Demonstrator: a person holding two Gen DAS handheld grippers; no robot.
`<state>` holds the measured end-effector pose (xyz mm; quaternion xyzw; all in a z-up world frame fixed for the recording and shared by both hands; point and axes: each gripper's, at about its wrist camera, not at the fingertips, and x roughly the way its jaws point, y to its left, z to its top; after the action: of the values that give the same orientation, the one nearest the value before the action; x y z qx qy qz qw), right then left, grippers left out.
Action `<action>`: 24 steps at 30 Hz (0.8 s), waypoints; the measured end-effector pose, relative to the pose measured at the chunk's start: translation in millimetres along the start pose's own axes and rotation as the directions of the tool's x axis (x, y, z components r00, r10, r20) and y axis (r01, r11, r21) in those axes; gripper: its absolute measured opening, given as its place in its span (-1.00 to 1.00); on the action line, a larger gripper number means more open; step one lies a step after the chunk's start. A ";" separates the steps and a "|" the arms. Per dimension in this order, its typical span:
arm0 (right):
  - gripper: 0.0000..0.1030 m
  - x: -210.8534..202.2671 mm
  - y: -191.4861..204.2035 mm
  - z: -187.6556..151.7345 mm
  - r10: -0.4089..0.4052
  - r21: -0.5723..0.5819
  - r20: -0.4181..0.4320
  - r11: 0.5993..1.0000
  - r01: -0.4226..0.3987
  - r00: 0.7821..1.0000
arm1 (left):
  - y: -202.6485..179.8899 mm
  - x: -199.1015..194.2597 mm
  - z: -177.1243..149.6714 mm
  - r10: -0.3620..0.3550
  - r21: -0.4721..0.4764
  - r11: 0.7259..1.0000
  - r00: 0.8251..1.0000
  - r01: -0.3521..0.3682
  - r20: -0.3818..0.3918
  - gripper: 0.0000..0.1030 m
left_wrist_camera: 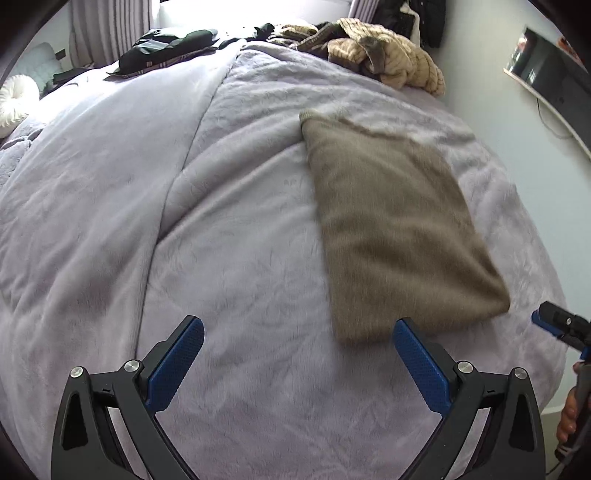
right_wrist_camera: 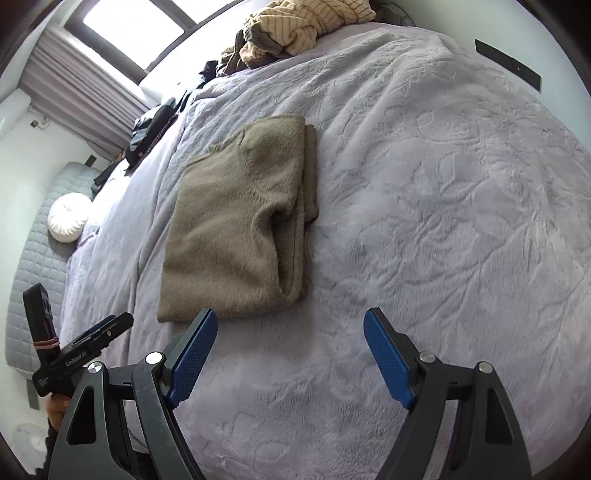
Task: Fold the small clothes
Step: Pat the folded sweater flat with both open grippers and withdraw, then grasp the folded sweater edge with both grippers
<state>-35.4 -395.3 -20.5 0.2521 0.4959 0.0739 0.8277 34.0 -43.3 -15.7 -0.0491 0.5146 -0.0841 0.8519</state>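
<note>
A folded brown fuzzy garment (left_wrist_camera: 399,229) lies flat on the lilac bedspread (left_wrist_camera: 240,258); it also shows in the right wrist view (right_wrist_camera: 236,221), with its folded layers stacked along its right side. My left gripper (left_wrist_camera: 297,328) is open and empty, just above the bedspread, its right finger (left_wrist_camera: 417,362) at the garment's near edge. My right gripper (right_wrist_camera: 290,321) is open and empty, just short of the garment's near edge. The right gripper's tip (left_wrist_camera: 554,321) shows at the far right of the left wrist view.
A heap of beige striped and brown clothes (left_wrist_camera: 380,51) lies at the bed's far end, also in the right wrist view (right_wrist_camera: 295,26). Dark clothes (left_wrist_camera: 162,48) lie at the far left. A white round cushion (right_wrist_camera: 68,218) sits left. A wall lies right of the bed.
</note>
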 end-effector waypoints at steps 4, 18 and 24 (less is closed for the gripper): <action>0.63 3.8 -6.5 22.6 0.043 0.015 0.009 0.999 -0.043 0.999 | 2.9 2.7 23.8 -0.043 -0.003 0.999 0.999 0.043 0.026 1.00; 0.63 101.8 -26.0 91.3 0.284 0.114 -0.106 0.955 -0.272 0.953 | -4.0 94.4 93.3 -0.377 -0.063 0.926 0.922 0.372 -0.089 1.00; 0.63 136.3 -21.0 107.1 0.272 0.100 -0.171 0.961 -0.258 0.947 | -7.0 132.7 100.4 -0.411 -0.105 0.911 0.899 0.399 -0.153 1.00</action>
<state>121.6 -399.6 -96.8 0.3401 0.5340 0.1882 0.7508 182.8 -76.1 -83.1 -0.1776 0.5672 -0.2450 0.7660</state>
